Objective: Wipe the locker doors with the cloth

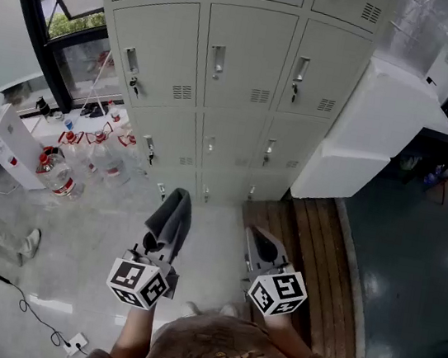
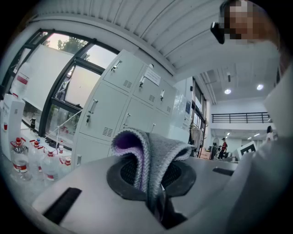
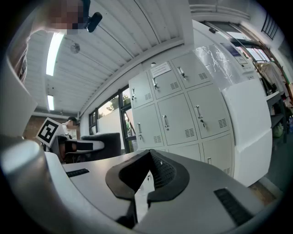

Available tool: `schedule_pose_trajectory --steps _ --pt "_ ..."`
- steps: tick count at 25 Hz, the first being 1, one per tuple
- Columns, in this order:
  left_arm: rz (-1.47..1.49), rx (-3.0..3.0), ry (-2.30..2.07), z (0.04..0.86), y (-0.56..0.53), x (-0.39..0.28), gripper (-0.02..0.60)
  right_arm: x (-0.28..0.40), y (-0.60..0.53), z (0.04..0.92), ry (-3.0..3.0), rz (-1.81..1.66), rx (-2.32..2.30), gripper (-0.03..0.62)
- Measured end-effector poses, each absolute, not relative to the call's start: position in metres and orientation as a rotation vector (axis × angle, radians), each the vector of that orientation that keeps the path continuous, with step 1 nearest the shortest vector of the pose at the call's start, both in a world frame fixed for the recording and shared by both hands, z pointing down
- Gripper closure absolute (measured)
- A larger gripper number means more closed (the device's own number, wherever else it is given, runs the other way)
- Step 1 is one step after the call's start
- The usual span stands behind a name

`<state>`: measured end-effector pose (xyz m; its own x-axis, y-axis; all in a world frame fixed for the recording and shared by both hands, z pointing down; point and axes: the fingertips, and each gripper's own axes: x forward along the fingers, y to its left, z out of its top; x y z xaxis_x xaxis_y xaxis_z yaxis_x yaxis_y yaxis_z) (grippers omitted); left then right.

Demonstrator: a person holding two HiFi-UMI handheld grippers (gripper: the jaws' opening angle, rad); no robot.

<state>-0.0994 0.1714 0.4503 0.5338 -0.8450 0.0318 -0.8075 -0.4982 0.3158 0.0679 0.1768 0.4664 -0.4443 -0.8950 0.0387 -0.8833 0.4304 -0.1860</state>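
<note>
The left gripper [image 1: 157,246] is clenched on a grey cloth [image 1: 172,216]. In the left gripper view the cloth [image 2: 153,153] is folded over between the pads, with a purple inner face showing, and bulges up above the jaws. In the head view it stands above the gripper, in front of the bottom row of lockers and apart from them, touching no door.

The right gripper [image 1: 263,240] is held beside the left one. Its jaws are drawn together with only a thin slit between the pads, and nothing is in it [image 3: 147,176].

The locker bank [image 1: 242,60] stands in 3 columns of beige doors. Every door in view is closed, so what the lockers hold cannot be seen. Each door has a metal handle and a small vent, and keys hang from a few locks [image 1: 134,84].

On the floor to the left of the lockers stands a cluster of see-through bottles [image 1: 102,156] with red caps. 1 bigger bottle with a red label [image 1: 61,179] stands nearer. Whether they are full cannot be told. A white cabinet [image 1: 384,114] stands against the right side of the bank, and wooden slats [image 1: 315,238] lie on the floor below it.
</note>
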Motion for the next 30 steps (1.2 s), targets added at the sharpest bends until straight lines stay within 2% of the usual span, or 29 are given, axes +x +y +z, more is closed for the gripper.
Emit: schedule_pose_trajectory --steps 21,30 --pt "-0.194 2.551 -1.216 0.468 0.158 -0.125 0.546 0.041 0.182 0.485 2.536 -0.279 -1.691 0.597" --pt "-0.158 2.553 -1.2 0.472 0.109 -0.125 0.546 0.044 0.131 0.483 2.529 -0.266 -1.713 0.597"
